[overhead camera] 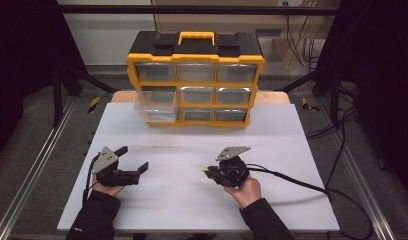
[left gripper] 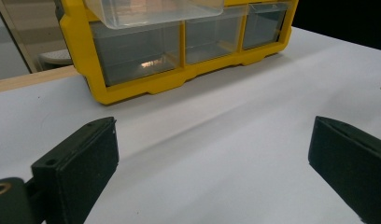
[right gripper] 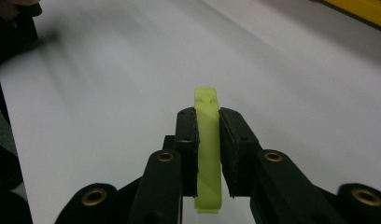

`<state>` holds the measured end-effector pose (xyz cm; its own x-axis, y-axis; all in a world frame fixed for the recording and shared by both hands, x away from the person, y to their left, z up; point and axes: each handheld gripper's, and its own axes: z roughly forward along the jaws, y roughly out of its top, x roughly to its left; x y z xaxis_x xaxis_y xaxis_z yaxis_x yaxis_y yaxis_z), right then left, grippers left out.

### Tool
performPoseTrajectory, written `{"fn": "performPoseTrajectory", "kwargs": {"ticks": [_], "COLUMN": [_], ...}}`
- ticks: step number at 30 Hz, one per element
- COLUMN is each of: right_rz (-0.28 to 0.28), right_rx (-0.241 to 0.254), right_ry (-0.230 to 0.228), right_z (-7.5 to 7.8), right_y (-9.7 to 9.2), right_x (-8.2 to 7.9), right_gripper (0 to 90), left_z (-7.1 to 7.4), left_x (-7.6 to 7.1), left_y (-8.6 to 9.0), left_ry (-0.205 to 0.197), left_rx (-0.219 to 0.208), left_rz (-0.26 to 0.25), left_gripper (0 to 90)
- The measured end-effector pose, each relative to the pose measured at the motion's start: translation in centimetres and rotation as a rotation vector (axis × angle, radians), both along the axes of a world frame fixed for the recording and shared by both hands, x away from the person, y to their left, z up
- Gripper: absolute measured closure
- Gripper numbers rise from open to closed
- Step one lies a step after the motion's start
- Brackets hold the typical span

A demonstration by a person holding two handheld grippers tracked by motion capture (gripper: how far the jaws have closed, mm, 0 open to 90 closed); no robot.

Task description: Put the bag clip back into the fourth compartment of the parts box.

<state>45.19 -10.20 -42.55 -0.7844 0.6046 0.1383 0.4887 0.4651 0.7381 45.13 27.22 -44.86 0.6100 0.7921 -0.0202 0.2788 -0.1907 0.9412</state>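
1. While the right hand-held gripper (right gripper: 208,122) sits just above the white worktop (overhead camera: 192,200), its two black jaws are pressed flat against a small yellow-green clip (right gripper: 208,154), one jaw on each side.
2. Seen in the right gripper view, the clip stands on edge between the jaws, its rounded tip poking out past the jaw ends and its other end hanging below them toward the camera.
3. From the high view, the right hand-held gripper (overhead camera: 208,171) points toward the left of the picture, and the clip (overhead camera: 205,170) shows as a small bright spot at its tip, near the middle of the worktop.
4. The left hand-held gripper (overhead camera: 134,159) is held near the front left of the worktop, well apart from the clip, with its jaws spread wide and nothing between them.
5. Through the left gripper view, the two jaws of the left hand-held gripper (left gripper: 212,158) stand far apart over bare white worktop.
6. A yellow and black drawer cabinet (overhead camera: 195,80) stands at the far edge of the worktop, well apart from both hand-held grippers.
7. One clear drawer (overhead camera: 156,106) on the cabinet's left column is pulled out toward the person.
8. A black cable (overhead camera: 292,180) trails from the right hand-held gripper across the worktop to the right.
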Motion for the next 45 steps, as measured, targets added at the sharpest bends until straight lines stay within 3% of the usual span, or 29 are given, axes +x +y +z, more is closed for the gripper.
{"fn": "performPoseTrajectory", "kwargs": {"ticks": [28, 45], "right_rz": [-0.017, -0.032], "right_rx": [0.098, 0.128], "right_ry": [-0.111, -0.158], "right_z": [4.3, 6.2], "right_y": [0.2, 0.8], "right_x": [1.0, 2.1], "right_gripper": [78.3, 78.2], "left_z": [0.0, -0.1], "left_x": [0.0, 0.0], "left_y": [-0.1, -0.1], "left_ry": [-0.001, -0.001], "left_rx": [0.001, -0.001], "left_rz": [-0.005, -0.01], "left_gripper": [1.8, 1.8]}}
